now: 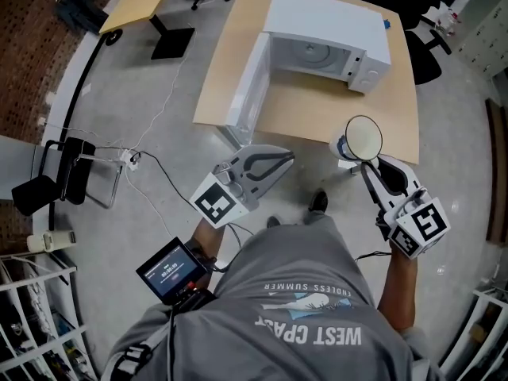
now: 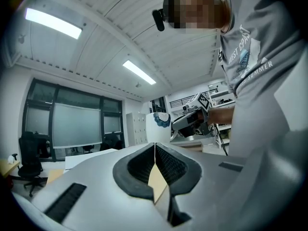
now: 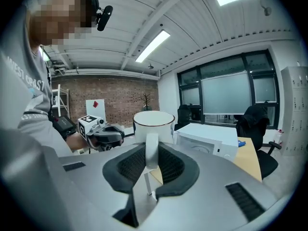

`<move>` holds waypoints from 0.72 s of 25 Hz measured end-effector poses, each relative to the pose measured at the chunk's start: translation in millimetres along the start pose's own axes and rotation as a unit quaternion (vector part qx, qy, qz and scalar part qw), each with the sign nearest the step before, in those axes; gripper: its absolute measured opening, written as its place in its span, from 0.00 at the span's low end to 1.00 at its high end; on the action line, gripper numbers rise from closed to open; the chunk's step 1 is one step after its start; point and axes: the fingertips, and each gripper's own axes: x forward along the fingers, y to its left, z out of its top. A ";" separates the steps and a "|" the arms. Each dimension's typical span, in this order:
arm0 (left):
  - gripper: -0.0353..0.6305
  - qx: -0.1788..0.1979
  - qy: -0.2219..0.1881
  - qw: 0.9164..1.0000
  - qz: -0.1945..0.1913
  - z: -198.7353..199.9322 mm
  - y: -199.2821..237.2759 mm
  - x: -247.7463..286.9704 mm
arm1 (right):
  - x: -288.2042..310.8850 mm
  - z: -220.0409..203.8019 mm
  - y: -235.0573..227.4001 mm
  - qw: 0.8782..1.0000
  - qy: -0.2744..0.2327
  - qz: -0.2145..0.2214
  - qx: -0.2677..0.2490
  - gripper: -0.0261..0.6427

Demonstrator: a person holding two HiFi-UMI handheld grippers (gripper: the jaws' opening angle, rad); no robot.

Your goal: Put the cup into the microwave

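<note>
The right gripper (image 1: 367,163) pinches the cup (image 1: 363,137) by its handle, upright, ready for the open microwave (image 1: 325,34), while the left gripper (image 1: 279,159) hangs closed and empty.

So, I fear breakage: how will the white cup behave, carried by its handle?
Probably rigid and fragile: the cup looks like glazed ceramic. Pinched only at its handle by the right hand-held gripper, it may swing or slip.

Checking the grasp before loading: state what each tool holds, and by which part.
The right tool clamps the white cup by its handle. The left tool is shut, holding nothing.
</note>
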 end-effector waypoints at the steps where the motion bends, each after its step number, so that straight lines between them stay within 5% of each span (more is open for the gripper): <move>1: 0.09 0.000 0.000 1.000 -0.003 -0.1 -2.0 0.3 | 1.8 -0.8 5.4 1.000 0.000 0.008 -0.003 0.15; 9: 0.09 -0.004 0.017 1.000 -0.020 1.2 -16.6 7.3 | 1.3 2.2 39.7 0.998 0.010 0.063 -0.029 0.15; 18: 0.09 0.043 -0.008 0.998 -0.046 4.3 -11.8 7.9 | 14.2 1.2 50.0 0.997 0.007 0.070 -0.024 0.15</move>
